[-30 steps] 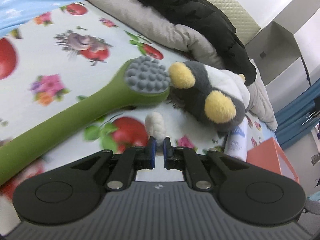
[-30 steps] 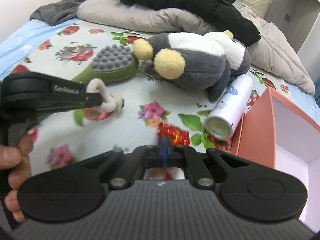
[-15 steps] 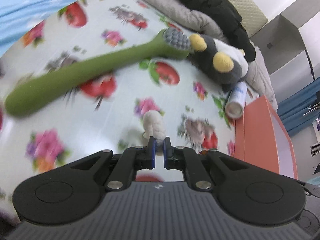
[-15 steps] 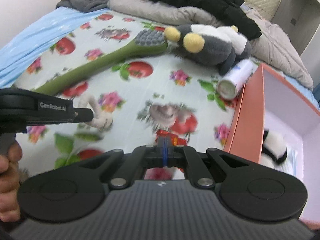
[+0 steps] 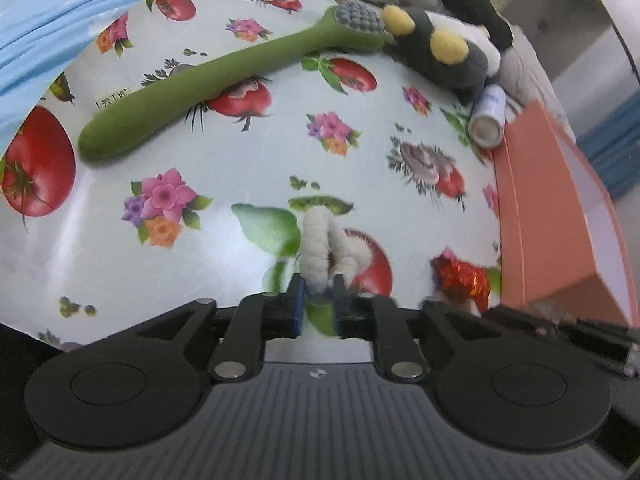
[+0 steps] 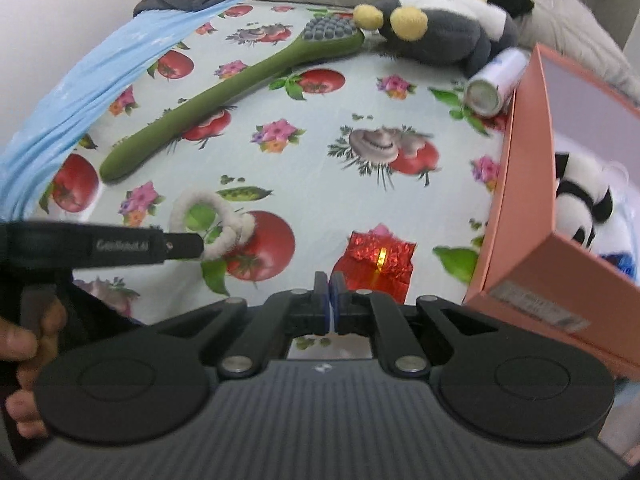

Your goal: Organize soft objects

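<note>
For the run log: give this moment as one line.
left gripper: opening, white fuzzy loop between jaws | right gripper: shut, empty | red foil packet: on sheet

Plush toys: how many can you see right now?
2: a grey penguin plush on the bed beside the green brush, and a panda plush inside the orange box. More may be hidden there.

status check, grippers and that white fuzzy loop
Left gripper opening, white fuzzy loop between fingers. Right gripper shut, empty. Red foil packet before orange box.
</note>
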### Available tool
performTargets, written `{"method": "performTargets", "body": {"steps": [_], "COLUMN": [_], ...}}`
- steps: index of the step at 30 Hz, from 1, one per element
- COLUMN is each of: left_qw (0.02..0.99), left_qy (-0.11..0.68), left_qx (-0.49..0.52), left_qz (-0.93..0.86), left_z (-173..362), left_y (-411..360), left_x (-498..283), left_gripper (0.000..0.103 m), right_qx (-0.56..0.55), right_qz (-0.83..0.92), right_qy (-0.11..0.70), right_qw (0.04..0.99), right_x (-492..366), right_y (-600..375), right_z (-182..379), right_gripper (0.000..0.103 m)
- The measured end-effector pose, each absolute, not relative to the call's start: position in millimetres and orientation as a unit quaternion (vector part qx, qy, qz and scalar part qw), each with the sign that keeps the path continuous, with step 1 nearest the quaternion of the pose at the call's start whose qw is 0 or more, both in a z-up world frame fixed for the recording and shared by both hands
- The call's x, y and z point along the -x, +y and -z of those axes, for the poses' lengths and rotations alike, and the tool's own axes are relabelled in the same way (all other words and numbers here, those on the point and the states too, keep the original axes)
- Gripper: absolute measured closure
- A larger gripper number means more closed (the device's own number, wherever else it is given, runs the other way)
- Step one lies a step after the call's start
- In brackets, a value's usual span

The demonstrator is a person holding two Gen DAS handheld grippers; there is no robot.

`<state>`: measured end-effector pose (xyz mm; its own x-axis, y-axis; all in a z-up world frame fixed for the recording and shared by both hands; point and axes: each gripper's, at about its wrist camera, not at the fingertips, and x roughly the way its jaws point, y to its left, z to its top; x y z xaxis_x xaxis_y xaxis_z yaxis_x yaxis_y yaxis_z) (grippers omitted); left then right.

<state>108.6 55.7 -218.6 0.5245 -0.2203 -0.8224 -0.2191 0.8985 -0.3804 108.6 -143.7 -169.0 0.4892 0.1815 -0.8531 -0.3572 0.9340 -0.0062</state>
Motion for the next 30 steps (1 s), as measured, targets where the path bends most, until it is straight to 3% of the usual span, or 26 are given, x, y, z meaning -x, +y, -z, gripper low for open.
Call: {"method": "performTargets", "body": {"steps": [2, 3, 4, 6, 11, 13, 20, 22, 30], "left_qw": [0.847, 0.85, 0.852, 0.856, 0.862, 0.866, 0.873, 0.874, 0.869], "left_qy": [0.489, 0.488, 0.489, 0.489, 0.489, 0.488, 0.481, 0.478, 0.466], "left_qx": [0.209, 0.198, 0.186, 0.167, 0.129, 0.103, -0.018, -0.042, -0.13], "left_qz": [0.0, -0.001, -0.002, 0.002, 0.024, 0.046, 0.074, 0.081, 0.103], "left_z": [216, 215, 213, 212, 213, 214, 225, 228, 241], "left_y": [57, 57, 57, 58, 57, 51, 25, 21, 4], "left_x": [-105, -104, -103, -103, -110, -116, -129, -133, -145], "left_gripper": [0.054, 0.049, 0.047, 0.039, 0.035, 0.035, 0.032, 0.031, 0.03], "right_qx": [0.08, 0.074, 0.068, 0.058, 0.035, 0.043, 0.045, 0.044, 0.041], "right_qz": [-0.157, -0.156, -0.155, -0.145, -0.118, -0.097, -0.087, -0.087, -0.095], "right_qy": [0.486, 0.489, 0.489, 0.483, 0.479, 0.478, 0.5, 0.504, 0.51], "right_qw": [0.856, 0.855, 0.856, 0.861, 0.869, 0.872, 0.861, 0.858, 0.854], "right_x": [-110, -111, -112, -114, -123, -129, -148, -153, -164], "right_y": [-146, -147, -149, -153, -164, -165, -169, -170, -167], "right_z": [169, 169, 168, 166, 169, 175, 195, 200, 212], "right_gripper": [0.094, 0.089, 0.072, 0.055, 0.052, 0.045, 0.044, 0.033, 0.033]}}
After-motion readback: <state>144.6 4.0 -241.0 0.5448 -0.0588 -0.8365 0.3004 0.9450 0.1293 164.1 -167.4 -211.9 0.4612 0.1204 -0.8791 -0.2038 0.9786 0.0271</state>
